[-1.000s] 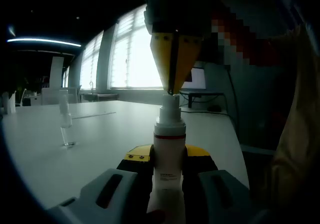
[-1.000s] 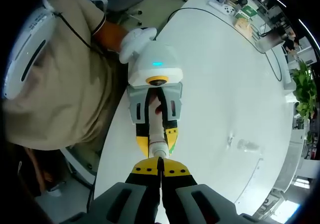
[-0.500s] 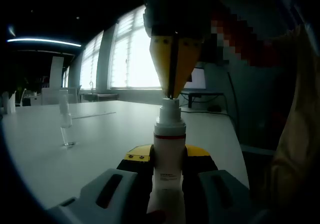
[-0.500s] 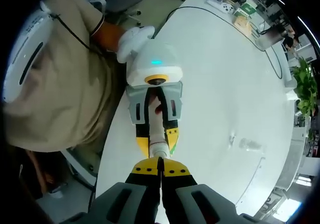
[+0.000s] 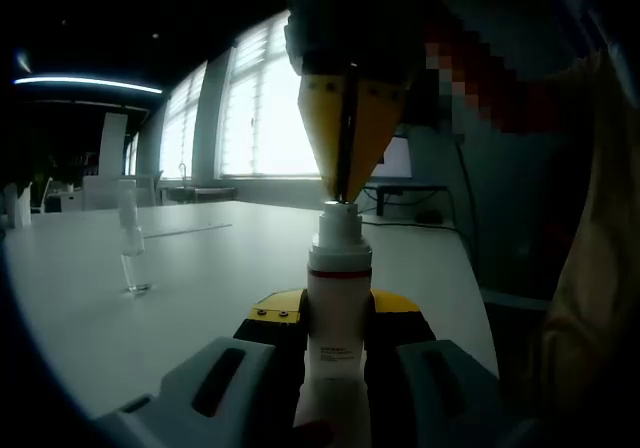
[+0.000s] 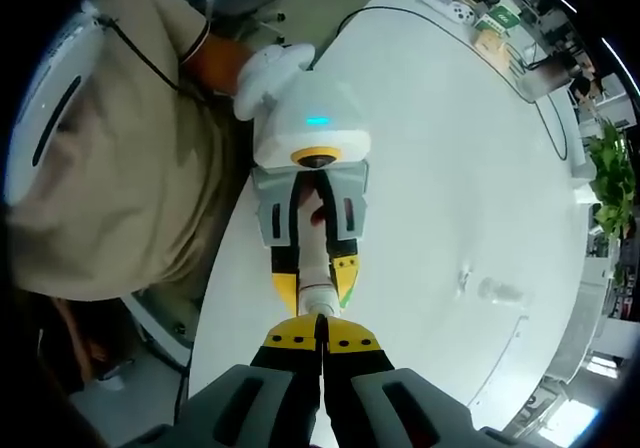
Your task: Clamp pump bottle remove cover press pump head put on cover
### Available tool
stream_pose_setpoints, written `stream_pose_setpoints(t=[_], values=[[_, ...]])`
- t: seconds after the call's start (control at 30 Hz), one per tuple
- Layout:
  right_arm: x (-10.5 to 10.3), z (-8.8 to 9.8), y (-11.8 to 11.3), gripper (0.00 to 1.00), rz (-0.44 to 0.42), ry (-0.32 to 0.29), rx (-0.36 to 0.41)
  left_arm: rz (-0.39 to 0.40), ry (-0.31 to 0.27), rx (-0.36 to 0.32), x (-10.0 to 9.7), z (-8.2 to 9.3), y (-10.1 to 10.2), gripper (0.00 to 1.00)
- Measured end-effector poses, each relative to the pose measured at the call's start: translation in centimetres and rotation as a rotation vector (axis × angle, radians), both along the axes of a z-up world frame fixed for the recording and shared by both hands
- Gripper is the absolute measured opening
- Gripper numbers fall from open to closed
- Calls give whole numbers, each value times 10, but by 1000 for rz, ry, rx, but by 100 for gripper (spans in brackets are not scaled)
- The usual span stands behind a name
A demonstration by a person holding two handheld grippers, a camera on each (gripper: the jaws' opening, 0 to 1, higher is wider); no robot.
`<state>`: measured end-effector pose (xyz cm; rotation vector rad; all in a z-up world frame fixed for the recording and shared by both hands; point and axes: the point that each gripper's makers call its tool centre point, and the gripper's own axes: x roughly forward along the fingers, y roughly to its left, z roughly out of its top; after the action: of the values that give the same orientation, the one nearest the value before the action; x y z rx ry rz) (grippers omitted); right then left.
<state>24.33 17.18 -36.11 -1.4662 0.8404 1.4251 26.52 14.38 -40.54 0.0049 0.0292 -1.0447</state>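
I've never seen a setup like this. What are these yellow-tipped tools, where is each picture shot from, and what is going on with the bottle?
A person holds a two-jaw gripper in each hand; a fisheye camera rides on each. In the left gripper view, the left gripper clamps a white pump bottle upright over a white table. The right gripper comes down from above, jaws together, tips on the pump head. The right gripper view looks down on the same scene. The clear cover stands apart on the table.

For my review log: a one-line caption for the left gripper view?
Left gripper clamps the upright pump bottle while the shut right gripper meets its pump head; clear cover stands aside.
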Motion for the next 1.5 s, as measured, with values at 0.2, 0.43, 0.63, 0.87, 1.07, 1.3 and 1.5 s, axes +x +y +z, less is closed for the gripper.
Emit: stream_pose_setpoints(t=[0.2,0.43,0.63,0.87,1.07,1.3,1.5], values=[[0,0,0,0,-2,5,16,-2,2,-2,0,0,0,12],[0,2,0,0,11,6,-3,-1,2,-2,0,0,0,12],[1,8,0,0,15,4,9,-3,3,-2,0,0,0,12],[0,7,0,0,12,0,23,-2,1,-1,-1,0,0,12],[0,7,0,0,8,3,27,0,0,-1,-1,0,1,12],[0,7,0,0,4,11,37,0,0,-1,0,0,1,12],[-1,7,0,0,3,9,42,0,-1,0,0,0,1,12]])
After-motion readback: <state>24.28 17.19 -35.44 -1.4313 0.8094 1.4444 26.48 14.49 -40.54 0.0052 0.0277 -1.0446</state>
